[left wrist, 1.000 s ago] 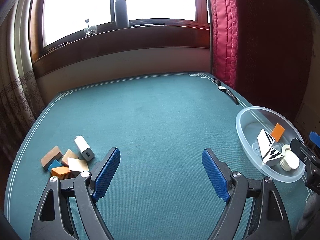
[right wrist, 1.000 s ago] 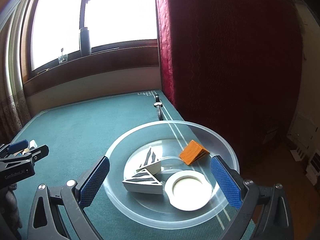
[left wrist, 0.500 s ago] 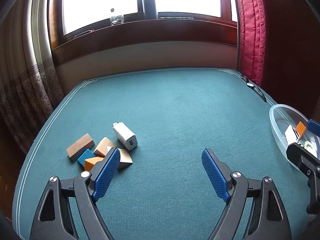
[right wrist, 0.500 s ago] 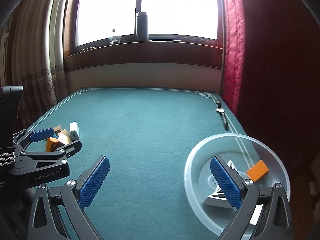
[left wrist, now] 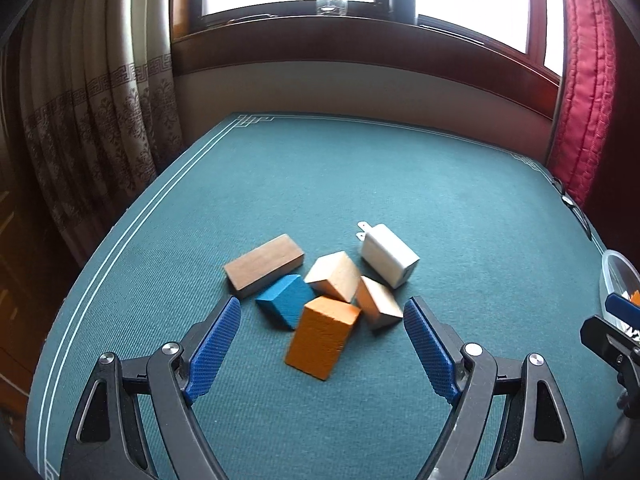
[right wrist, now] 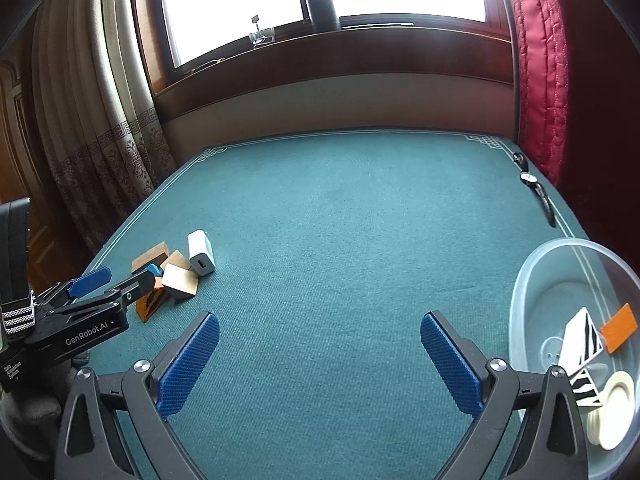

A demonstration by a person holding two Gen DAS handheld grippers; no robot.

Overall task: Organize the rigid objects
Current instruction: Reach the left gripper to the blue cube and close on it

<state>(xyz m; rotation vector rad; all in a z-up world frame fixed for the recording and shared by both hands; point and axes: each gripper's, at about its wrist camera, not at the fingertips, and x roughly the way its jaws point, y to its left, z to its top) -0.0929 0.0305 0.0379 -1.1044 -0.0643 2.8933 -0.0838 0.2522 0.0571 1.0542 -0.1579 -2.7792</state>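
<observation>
- My left claw (left wrist: 322,344) has swung from the bowl (right wrist: 532,280) to the blocks; it gapes wide, empty.
- The orange block (left wrist: 322,336) lies nearest between its jaws: next pick, probably.
- My right claw (right wrist: 318,360) is open, empty.

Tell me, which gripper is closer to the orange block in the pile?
Left. The left gripper hangs open just above the orange block, fingers on either side. The right gripper is farther off, over bare cloth nearer the bowl.

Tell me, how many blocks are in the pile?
5, clustered on the green cloth: brown block back left, blue block, orange block nearest, two pale blocks beside the white charger.
</observation>
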